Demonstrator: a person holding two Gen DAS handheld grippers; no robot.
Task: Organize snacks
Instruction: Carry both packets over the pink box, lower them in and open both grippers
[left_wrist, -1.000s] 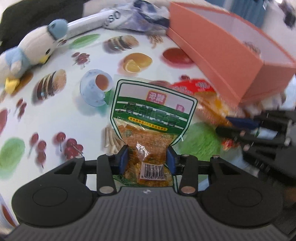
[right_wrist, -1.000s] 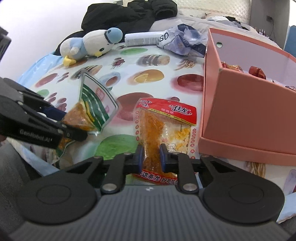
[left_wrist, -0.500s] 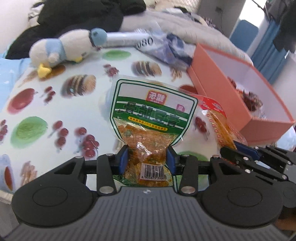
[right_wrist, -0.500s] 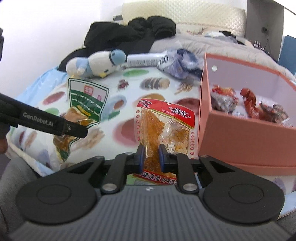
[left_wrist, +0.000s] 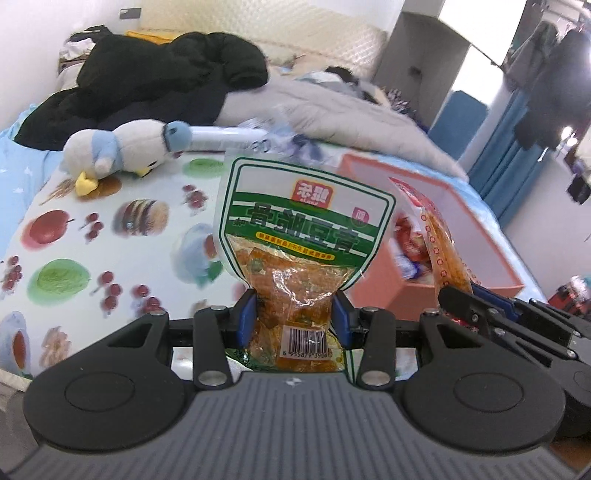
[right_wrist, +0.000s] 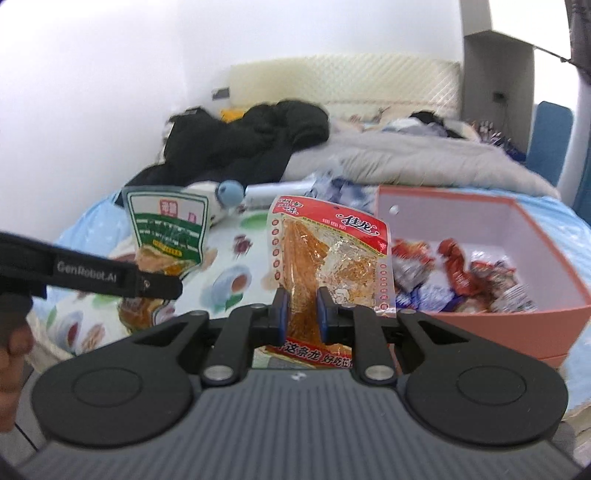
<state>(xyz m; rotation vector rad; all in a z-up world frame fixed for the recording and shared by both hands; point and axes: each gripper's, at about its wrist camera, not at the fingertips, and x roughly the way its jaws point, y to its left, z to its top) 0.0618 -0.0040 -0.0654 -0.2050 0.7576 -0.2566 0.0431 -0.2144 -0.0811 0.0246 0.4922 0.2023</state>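
My left gripper (left_wrist: 293, 320) is shut on a green-and-white snack bag (left_wrist: 295, 229) and holds it upright above the fruit-print cloth (left_wrist: 66, 240). The same bag shows in the right wrist view (right_wrist: 166, 225). My right gripper (right_wrist: 300, 314) is shut on a red-topped snack bag of orange strips (right_wrist: 325, 251), held upright left of the pink box (right_wrist: 532, 321). That red bag also shows in the left wrist view (left_wrist: 432, 229), beside the box (left_wrist: 373, 295). The box holds several wrapped snacks (right_wrist: 461, 273).
A white and blue plush bird (left_wrist: 125, 147) lies at the cloth's far edge beside a white tube (left_wrist: 221, 133). Black clothing (left_wrist: 155, 85) and a grey duvet (left_wrist: 332, 110) lie behind on the bed. A crumpled blue-and-white bag (right_wrist: 332, 186) sits behind the box.
Both grippers have risen and tilted up with their bags, so more of the bed and room shows. The box's inside is now more open to the right wrist view.
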